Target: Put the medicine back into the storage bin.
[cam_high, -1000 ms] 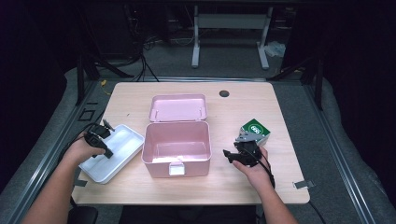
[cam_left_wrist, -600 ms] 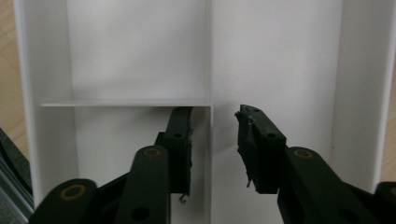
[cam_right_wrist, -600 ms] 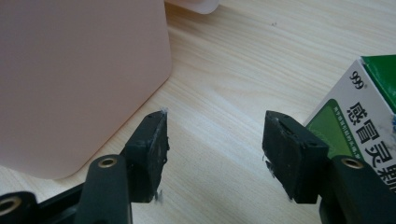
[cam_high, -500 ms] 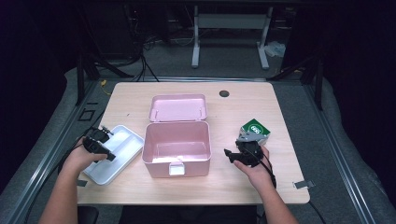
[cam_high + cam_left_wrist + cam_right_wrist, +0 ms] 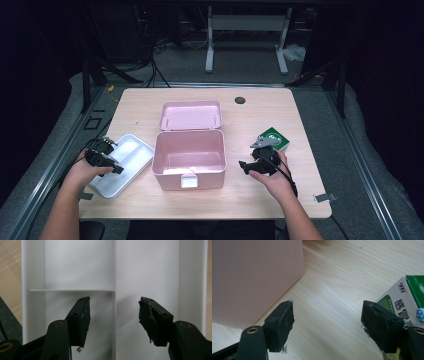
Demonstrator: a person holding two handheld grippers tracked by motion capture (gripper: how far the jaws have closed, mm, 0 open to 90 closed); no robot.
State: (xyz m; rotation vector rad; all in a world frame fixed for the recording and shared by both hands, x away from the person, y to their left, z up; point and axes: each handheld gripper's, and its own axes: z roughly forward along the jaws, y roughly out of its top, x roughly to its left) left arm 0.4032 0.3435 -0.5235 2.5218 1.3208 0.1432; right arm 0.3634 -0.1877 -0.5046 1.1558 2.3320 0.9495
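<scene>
An open pink box (image 5: 189, 159) stands mid-table with its lid (image 5: 190, 115) folded back and its inside bare. Left of it lies a white divided tray (image 5: 131, 156). My left gripper (image 5: 106, 157) hovers over the tray's near left part, open; in the left gripper view (image 5: 113, 315) its jaws straddle the tray's middle divider (image 5: 113, 277). A green and white carton (image 5: 275, 138) lies right of the box. My right gripper (image 5: 250, 165) is open between the box and the carton; in the right gripper view (image 5: 327, 323) the pink wall (image 5: 254, 277) is left and the carton (image 5: 405, 300) right.
A dark round grommet (image 5: 240, 100) sits near the table's far edge. Bare wood (image 5: 220, 200) runs along the near edge in front of the box. Cables and a metal stand (image 5: 245, 35) lie on the floor beyond the table.
My left gripper has moved toward the near left end of the tray. The right gripper has barely shifted beside the carton.
</scene>
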